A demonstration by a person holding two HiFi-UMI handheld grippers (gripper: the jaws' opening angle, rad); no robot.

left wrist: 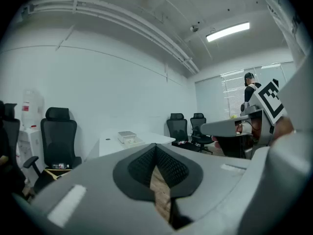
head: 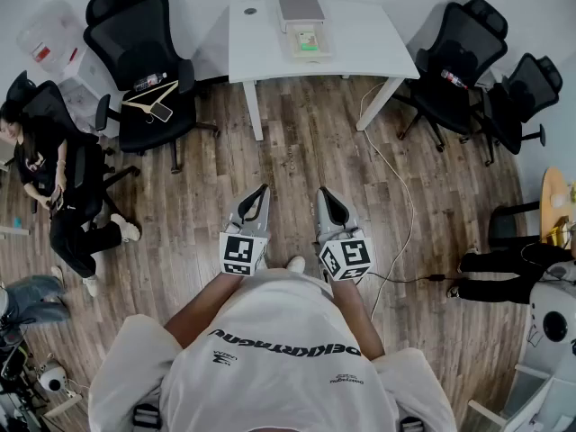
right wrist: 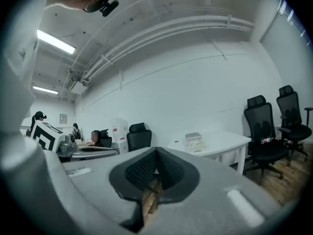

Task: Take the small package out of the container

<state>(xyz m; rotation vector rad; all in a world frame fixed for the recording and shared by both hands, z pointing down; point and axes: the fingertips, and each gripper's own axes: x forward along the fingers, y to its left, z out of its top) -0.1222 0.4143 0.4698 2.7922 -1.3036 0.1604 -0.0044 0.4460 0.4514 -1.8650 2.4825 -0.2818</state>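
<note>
A white table (head: 360,48) stands across the wooden floor, well ahead of me. On it rests an open pale container (head: 307,41) with a small green-printed package (head: 306,40) inside and a grey lid or box (head: 301,7) behind it. Both grippers hang close to my body, far short of the table. My left gripper (head: 263,190) is shut with nothing in it, and my right gripper (head: 325,193) is likewise shut and empty. In the left gripper view the container (left wrist: 127,137) sits small beyond the closed left gripper (left wrist: 155,148). In the right gripper view the container (right wrist: 194,141) appears past the closed right gripper (right wrist: 156,153).
Black office chairs flank the table: one at the left (head: 144,70) carrying a hanger and a phone, two at the right (head: 459,61). A seated person (head: 54,178) is at the far left. A white cable (head: 396,196) trails over the floor to the right.
</note>
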